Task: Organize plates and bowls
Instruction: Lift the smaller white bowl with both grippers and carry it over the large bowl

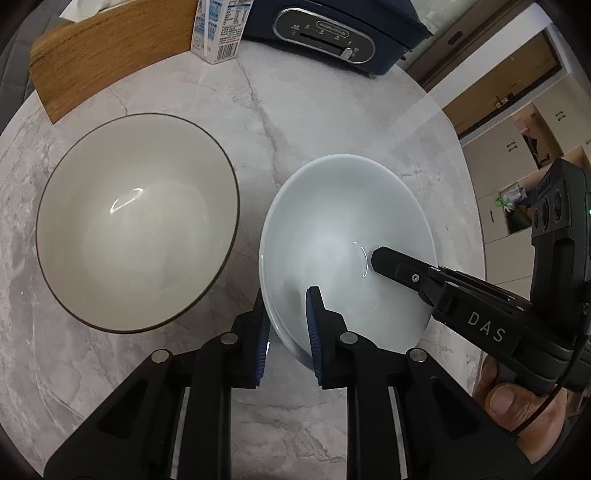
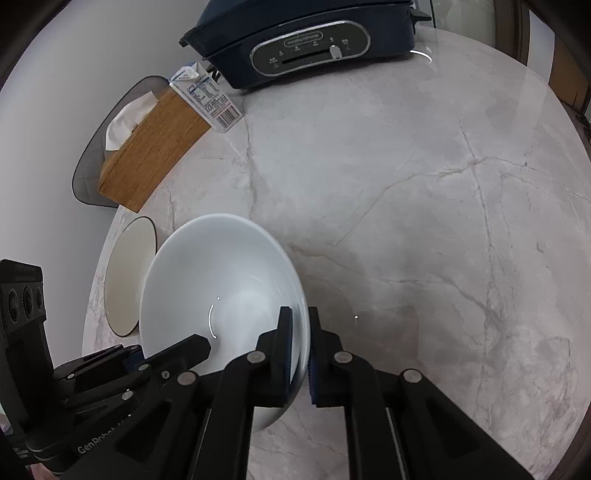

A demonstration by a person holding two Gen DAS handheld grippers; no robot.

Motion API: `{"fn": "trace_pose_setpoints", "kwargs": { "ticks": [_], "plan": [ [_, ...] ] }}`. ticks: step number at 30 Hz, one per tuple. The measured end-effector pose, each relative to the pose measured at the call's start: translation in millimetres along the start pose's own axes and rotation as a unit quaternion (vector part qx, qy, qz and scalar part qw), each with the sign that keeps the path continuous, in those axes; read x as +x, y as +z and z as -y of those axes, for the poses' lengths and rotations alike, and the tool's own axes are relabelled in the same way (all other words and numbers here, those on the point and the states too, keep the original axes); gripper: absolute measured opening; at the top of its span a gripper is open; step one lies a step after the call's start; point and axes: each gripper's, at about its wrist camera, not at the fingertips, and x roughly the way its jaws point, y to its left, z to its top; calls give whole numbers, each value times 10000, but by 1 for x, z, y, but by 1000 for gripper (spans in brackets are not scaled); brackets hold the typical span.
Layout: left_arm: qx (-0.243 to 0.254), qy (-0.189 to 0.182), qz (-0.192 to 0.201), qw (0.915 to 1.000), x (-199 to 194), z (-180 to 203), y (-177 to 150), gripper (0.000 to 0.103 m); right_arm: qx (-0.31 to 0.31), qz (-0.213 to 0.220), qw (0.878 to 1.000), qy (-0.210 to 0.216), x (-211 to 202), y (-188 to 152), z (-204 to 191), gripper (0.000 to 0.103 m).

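Note:
A white bowl (image 1: pixel 332 229) (image 2: pixel 221 273) sits on the marble table (image 2: pixel 406 184). Both grippers hold it by the rim. My left gripper (image 1: pixel 288 332) is shut on its near rim, one blue pad outside the wall and one inside. My right gripper (image 2: pixel 300 339) is shut on the opposite rim, the thin wall pinched between its pads. In the left wrist view one right finger (image 1: pixel 391 266) reaches into the bowl. In the right wrist view one left finger (image 2: pixel 184 350) does likewise. A larger beige bowl (image 1: pixel 136 221) (image 2: pixel 127 280) with a dark rim stands just left of the white one.
At the back of the table stand a wooden tissue box (image 1: pixel 107 55), a small milk carton (image 1: pixel 218 29) and a dark blue appliance (image 1: pixel 325 33). The round table's edge (image 1: pixel 461 206) curves close by the white bowl's right side. A hand (image 1: pixel 509 402) holds the right gripper.

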Motion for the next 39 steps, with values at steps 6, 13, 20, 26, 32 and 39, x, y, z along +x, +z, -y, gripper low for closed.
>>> {"fn": "trace_pose_setpoints", "kwargs": {
  "ticks": [6, 13, 20, 26, 32, 39],
  "plan": [
    [392, -110, 87, 9991, -32, 20, -12, 17, -87, 235, 9997, -35, -45, -13, -13, 9],
    [661, -260, 236, 9972, -91, 20, -47, 17, -149, 404, 9991, 63, -87, -51, -40, 10],
    [831, -390, 156, 9957, -139, 2, -112, 17, -236, 503, 9984, 55, -123, -110, -86, 11],
    [798, -395, -179, 9959, -152, -30, -177, 17, -305, 267, 9992, -28, -125, -163, -119, 12],
    [771, -212, -424, 9959, -147, -47, -217, 17, -113, -41, 9998, -126, -108, -200, -128, 11],
    [831, 109, -656, 9943, -119, -55, -219, 17, 5, -360, 9987, -355, -77, -218, -126, 11]
  ]
}}
